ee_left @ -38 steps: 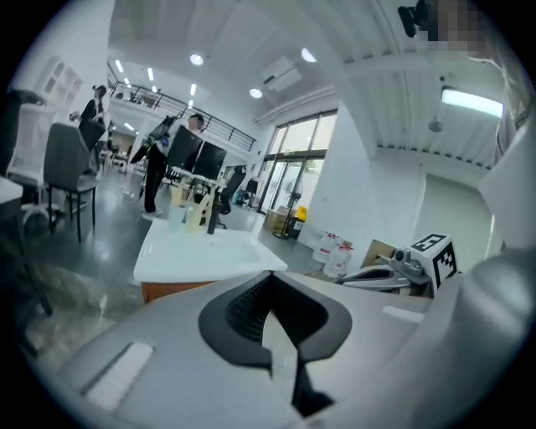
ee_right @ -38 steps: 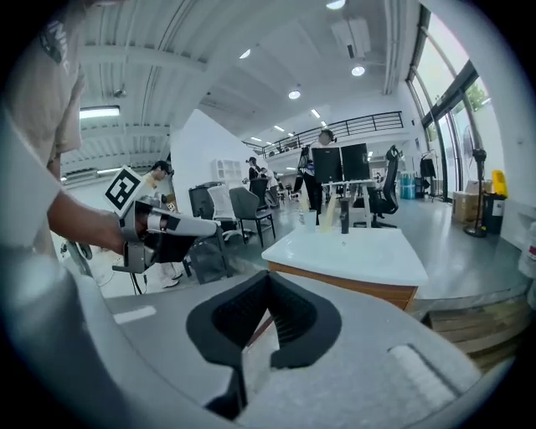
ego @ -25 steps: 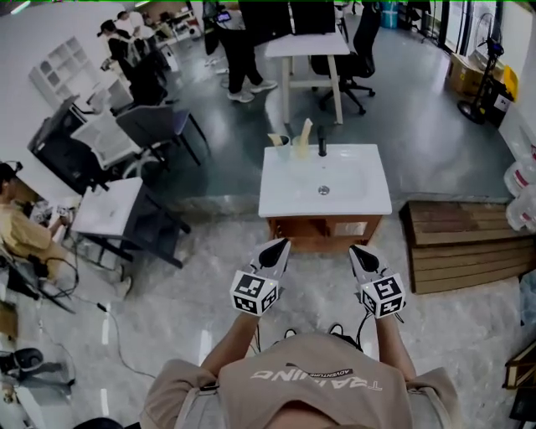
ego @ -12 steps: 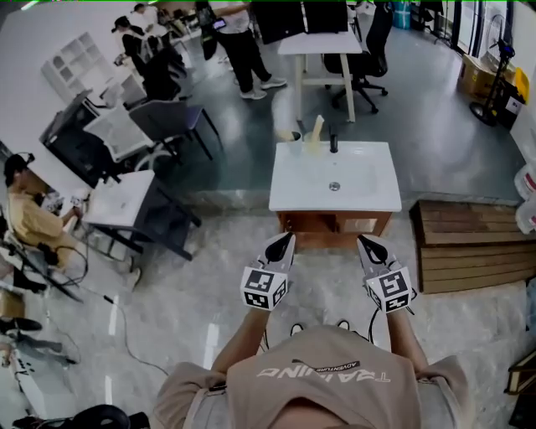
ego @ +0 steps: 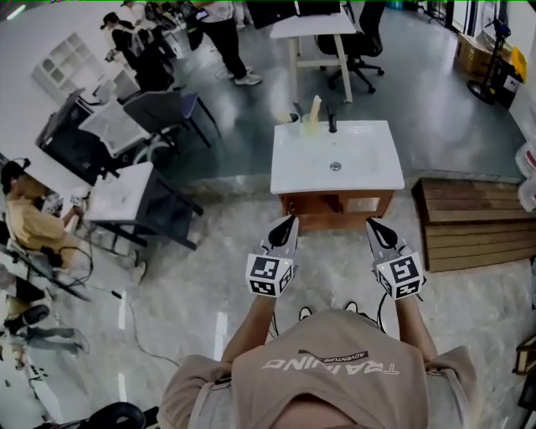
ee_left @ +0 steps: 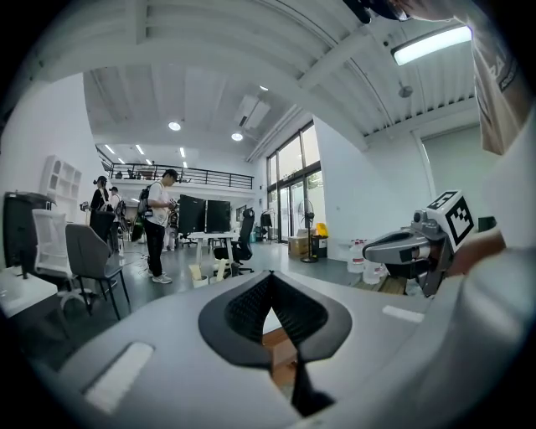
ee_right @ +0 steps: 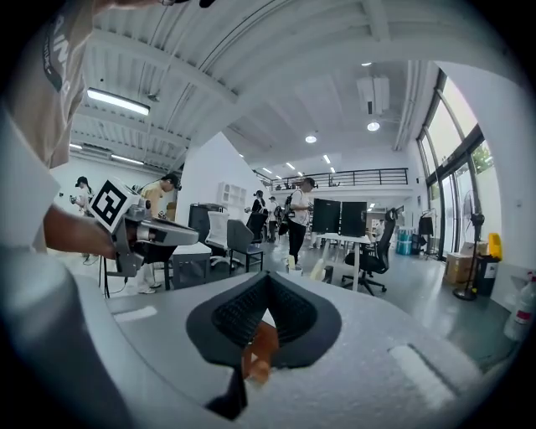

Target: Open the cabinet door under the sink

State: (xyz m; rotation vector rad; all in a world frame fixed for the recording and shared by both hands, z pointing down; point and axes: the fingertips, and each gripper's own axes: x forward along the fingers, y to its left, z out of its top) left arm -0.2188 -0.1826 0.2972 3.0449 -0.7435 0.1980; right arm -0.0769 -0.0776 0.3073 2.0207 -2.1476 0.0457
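Observation:
A white sink top (ego: pixel 368 172) with a black faucet (ego: pixel 332 123) sits on a low wooden cabinet (ego: pixel 335 209) on the floor ahead of me. Only the upper strip of the cabinet's front shows from above, so I cannot make out its door. My left gripper (ego: pixel 290 220) and right gripper (ego: pixel 374 224) are held side by side just short of that front, touching nothing. Both point at it with black pads together and nothing between them. The brown cabinet (ee_left: pixel 280 356) peeks through below the pads of the left gripper (ee_left: pixel 270 281) and of the right gripper (ee_right: pixel 266 281).
Wooden pallets (ego: pixel 473 222) lie on the floor right of the cabinet. A small white table (ego: pixel 121 197) and chairs stand at the left. A taller white table (ego: pixel 318 25) is behind the sink, with people beyond it. A cup and bottle (ego: pixel 311 113) stand at the sink's back edge.
The head view has shifted, so the sink unit and both grippers sit a little further right and higher in the picture. Both grippers stay shut and about as far from the cabinet.

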